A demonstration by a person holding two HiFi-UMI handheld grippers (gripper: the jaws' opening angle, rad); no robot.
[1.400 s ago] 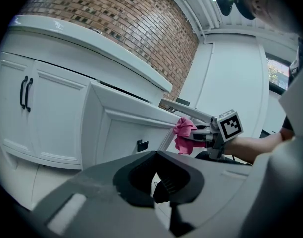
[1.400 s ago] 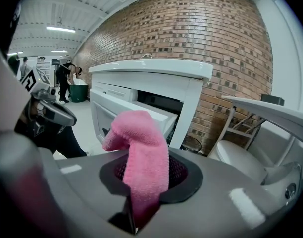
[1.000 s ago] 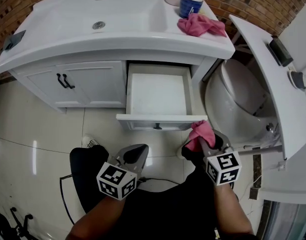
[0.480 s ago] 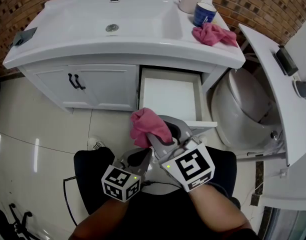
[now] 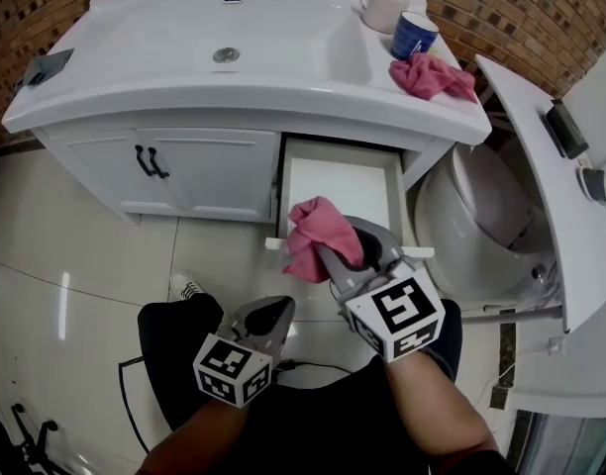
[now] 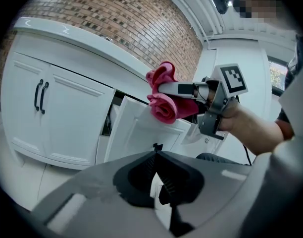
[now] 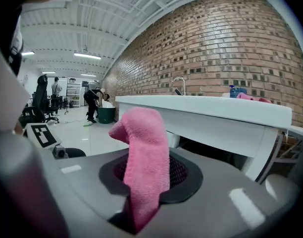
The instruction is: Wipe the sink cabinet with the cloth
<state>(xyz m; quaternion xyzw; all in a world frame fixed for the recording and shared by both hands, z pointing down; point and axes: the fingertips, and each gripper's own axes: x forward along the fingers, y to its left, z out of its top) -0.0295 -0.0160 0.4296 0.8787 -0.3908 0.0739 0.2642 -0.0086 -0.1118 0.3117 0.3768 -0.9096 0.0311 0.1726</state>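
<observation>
pink cloth (image 5: 308, 236) is clamped in the right gripper (image 5: 348, 250). in the right gripper view a folded tongue of it stands up out of the pinched jaws, with the white counter edge (image 7: 206, 108) ahead and above.

seen from the head, the cloth sits at the left end of the drawer front (image 5: 402, 253), right at its top lip. the left gripper view puts the bunched cloth against that lip, though contact cannot be told for sure. the drawer (image 5: 343, 191) stands pulled out of the sink cabinet (image 5: 199, 171), on the cabinet's right side, with the two closed doors (image 5: 150, 161) to the left of it.

what the next stroke hangs on is this: the drawer front's long axis runs left to right across the person, and nearly all of that panel lies to the right of the cloth — so the wipe most likely goes rightward along the lip, or down over the face. the right hand is plainly the nearer one and already carries the cloth.

the left gripper (image 5: 261, 317) hangs lower, well short of the cabinet. its jaws are drawn together on nothing, with only a thin sliver of light between the pads.

a spare cloth (image 5: 434, 75) lies on the countertop beside a blue mug (image 5: 414, 34), well apart from both grippers.
</observation>
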